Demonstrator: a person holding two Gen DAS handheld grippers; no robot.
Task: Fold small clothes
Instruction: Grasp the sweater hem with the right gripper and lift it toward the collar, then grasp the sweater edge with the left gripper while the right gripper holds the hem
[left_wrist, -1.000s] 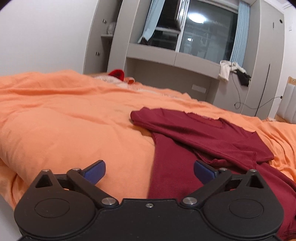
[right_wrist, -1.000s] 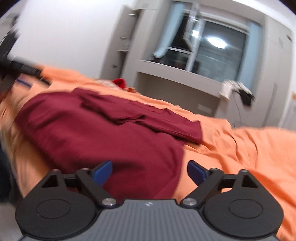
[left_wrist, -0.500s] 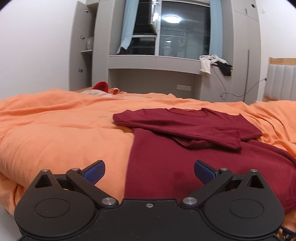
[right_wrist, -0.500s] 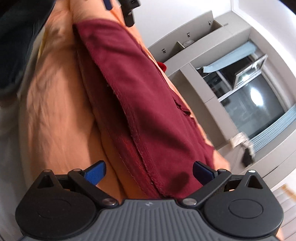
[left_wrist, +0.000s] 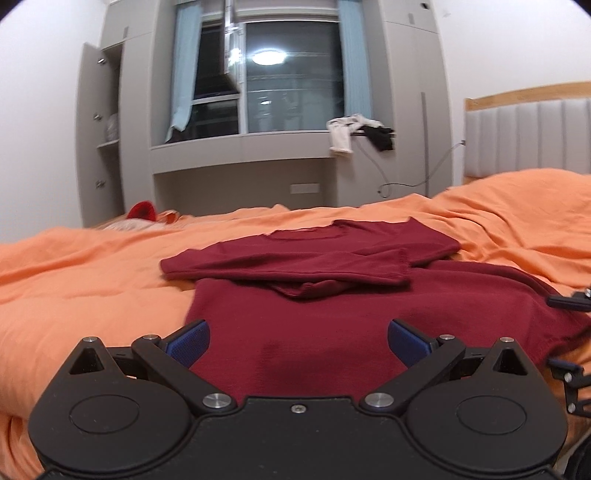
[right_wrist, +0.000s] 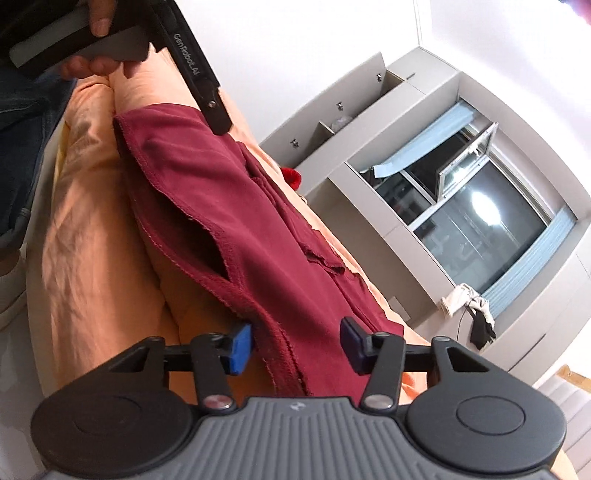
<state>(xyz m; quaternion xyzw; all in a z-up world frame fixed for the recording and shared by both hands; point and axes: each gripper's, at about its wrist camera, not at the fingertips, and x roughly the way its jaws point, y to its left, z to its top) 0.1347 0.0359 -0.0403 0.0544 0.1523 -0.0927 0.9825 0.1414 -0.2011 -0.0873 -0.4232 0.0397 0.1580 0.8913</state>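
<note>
From the left wrist camera, the left gripper (left_wrist: 298, 338) sits low at six o'clock with its two blue pads (left_wrist: 188, 340) spread wide apart and nothing pressed between them. Directly ahead, toward twelve o'clock, a dark red shirt (left_wrist: 332, 317) lies on an orange bedspread (left_wrist: 81, 280). Its body lies mostly flat with the hem nearest the gripper, and both sleeves are folded across the chest, the collar farthest away. At three o'clock, at the frame's edge, black parts of the right gripper (left_wrist: 569, 332) reach the shirt's right hem corner. Beyond the bed stand a grey cabinet (left_wrist: 122, 155) at ten o'clock, a dark window (left_wrist: 288, 77) at twelve, and a padded headboard (left_wrist: 528, 140) at two. White and black cloths (left_wrist: 354, 134) hang below the window.

From the right wrist camera, which is rolled so the bed runs diagonally, the right gripper (right_wrist: 295, 347) has just been closing and stands about half apart. The shirt's (right_wrist: 236, 221) stitched hem edge lies between its pads; the pad (right_wrist: 240, 349) at eight o'clock looks to touch the cloth, while the one at four o'clock stands clear, so the cloth is not yet clamped. At eleven o'clock a person's hand (right_wrist: 92, 55) holds the left gripper's handle, and one black finger (right_wrist: 207, 88) reaches down to the shirt's far hem corner. The bedspread (right_wrist: 92, 258) fills nine o'clock; the window (right_wrist: 472, 214) sits at two.
</note>
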